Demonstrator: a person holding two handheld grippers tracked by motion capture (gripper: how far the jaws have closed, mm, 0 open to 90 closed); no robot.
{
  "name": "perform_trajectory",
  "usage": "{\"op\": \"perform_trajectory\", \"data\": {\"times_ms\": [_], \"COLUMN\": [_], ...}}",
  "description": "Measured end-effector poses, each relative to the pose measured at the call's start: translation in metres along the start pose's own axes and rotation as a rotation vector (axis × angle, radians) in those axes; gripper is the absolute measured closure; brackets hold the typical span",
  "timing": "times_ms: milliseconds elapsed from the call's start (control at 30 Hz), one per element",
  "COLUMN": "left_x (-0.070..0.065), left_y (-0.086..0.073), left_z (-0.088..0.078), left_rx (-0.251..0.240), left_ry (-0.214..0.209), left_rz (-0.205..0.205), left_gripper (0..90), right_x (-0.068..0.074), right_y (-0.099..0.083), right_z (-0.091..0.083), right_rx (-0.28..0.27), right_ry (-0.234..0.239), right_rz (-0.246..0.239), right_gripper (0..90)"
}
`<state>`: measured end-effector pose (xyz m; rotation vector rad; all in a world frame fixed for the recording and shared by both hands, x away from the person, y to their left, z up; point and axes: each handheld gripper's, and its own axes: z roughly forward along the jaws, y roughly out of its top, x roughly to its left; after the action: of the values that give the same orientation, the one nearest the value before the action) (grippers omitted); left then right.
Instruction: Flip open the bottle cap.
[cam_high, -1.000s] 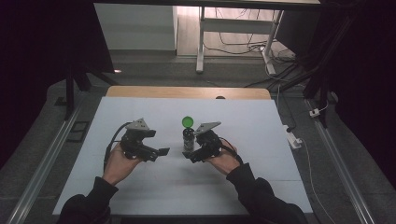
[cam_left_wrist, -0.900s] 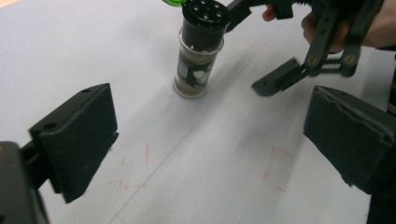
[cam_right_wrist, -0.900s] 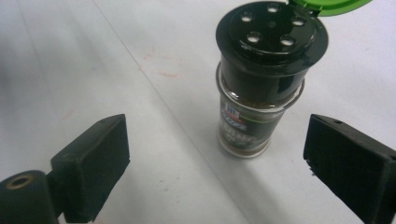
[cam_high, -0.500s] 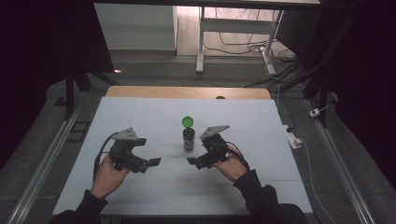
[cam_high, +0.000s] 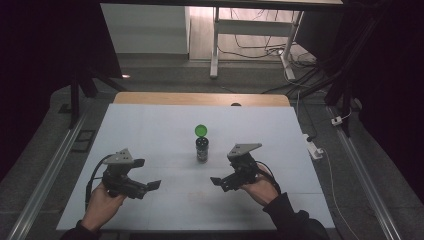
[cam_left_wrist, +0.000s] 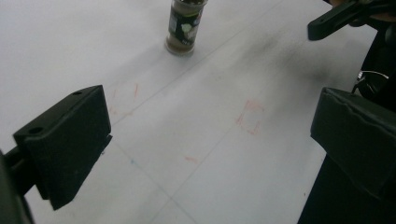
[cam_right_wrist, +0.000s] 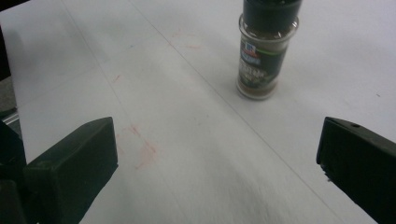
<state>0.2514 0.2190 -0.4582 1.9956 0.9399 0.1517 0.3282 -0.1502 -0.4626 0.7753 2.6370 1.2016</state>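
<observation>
Fingers of both the left gripper (cam_high: 148, 187) and right gripper (cam_high: 222, 182) are spread and grasp nothing, flanking the small glass spice jar (cam_high: 202, 150) with its flipped-up green lid (cam_high: 201, 131), which stands upright mid-worktop (cam_high: 150, 130), apparently set down and released.

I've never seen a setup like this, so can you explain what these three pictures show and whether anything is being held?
A person sits at a white table with a hand-held two-jaw tool in each hand. One picture looks down from above: the left tool and right tool sit on either side of a spice jar, whose green lid is flipped open. The other two pictures come from cameras riding on each tool, looking along its black jaws toward the jar. Both tools are open and hold nothing; the jar stands upright, untouched.
</observation>
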Motion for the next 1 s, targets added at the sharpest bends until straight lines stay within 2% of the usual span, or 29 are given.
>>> {"op": "perform_trajectory", "data": {"times_ms": [233, 500, 667, 1000], "left_x": [-0.001, 0.003, 0.005, 0.007], "left_y": [-0.019, -0.043, -0.054, -0.07], "left_z": [-0.018, -0.041, -0.05, -0.063], "left_rx": [-0.009, -0.039, -0.042, -0.042], "left_ry": [0.035, 0.064, 0.091, 0.142], "left_rz": [-0.025, -0.088, -0.117, -0.15], "left_gripper": [0.0, 0.0, 0.0, 0.0], "right_x": [0.003, 0.003, 0.001, -0.006], "right_y": [-0.014, -0.033, -0.046, -0.071], "right_z": [-0.022, -0.049, -0.064, -0.094], "right_rx": [-0.011, -0.024, -0.034, -0.074], "right_ry": [-0.045, -0.112, -0.154, -0.211], "right_rz": [0.005, 0.03, 0.06, 0.16], "right_gripper": [0.0, 0.0, 0.0, 0.0]}}
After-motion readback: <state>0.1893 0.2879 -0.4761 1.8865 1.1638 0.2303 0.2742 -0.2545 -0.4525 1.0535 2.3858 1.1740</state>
